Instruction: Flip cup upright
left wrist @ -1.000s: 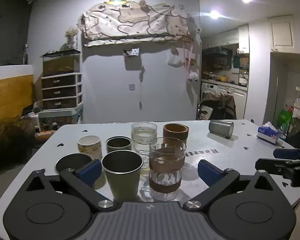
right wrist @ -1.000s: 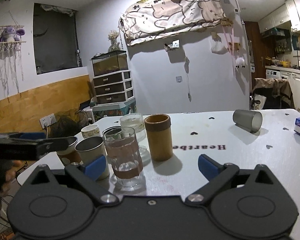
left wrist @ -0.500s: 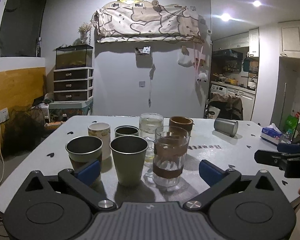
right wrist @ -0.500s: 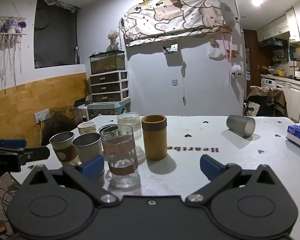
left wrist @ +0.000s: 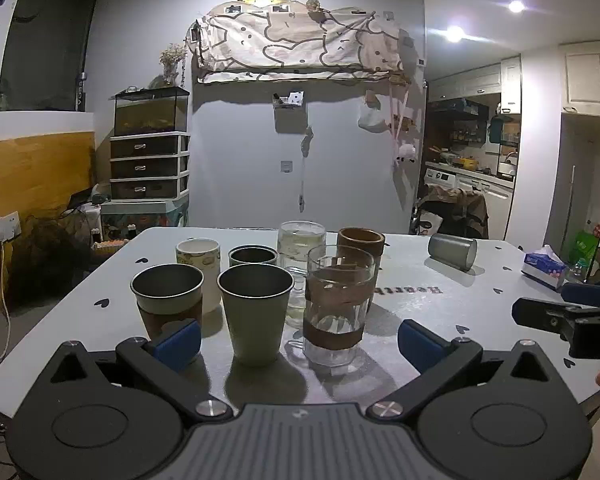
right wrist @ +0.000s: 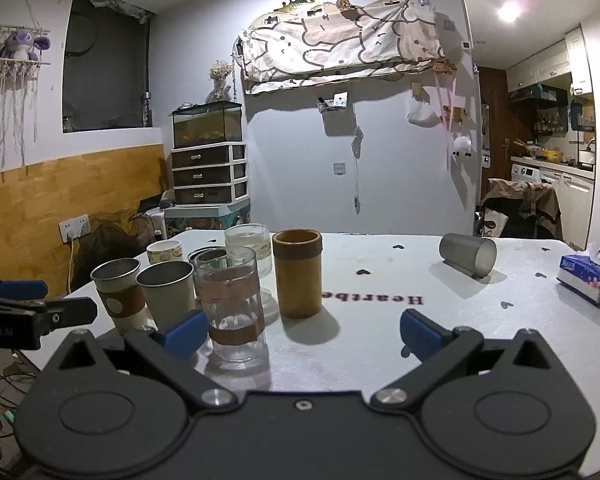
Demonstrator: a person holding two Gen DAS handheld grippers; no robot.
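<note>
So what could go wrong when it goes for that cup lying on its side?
The grey cup lies on its side on the table, so a nudge could roll it, maybe toward the tissue box. The upright cups, like the banded glass, stand crowded close to the right gripper and left gripper; a careless swing could topple them. Both grippers are open and far off.

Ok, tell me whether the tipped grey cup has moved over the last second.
No. The tipped grey cup lies on its side in the same spot, beyond the table lettering and left of the tissue box; only the cameras shifted.
</note>
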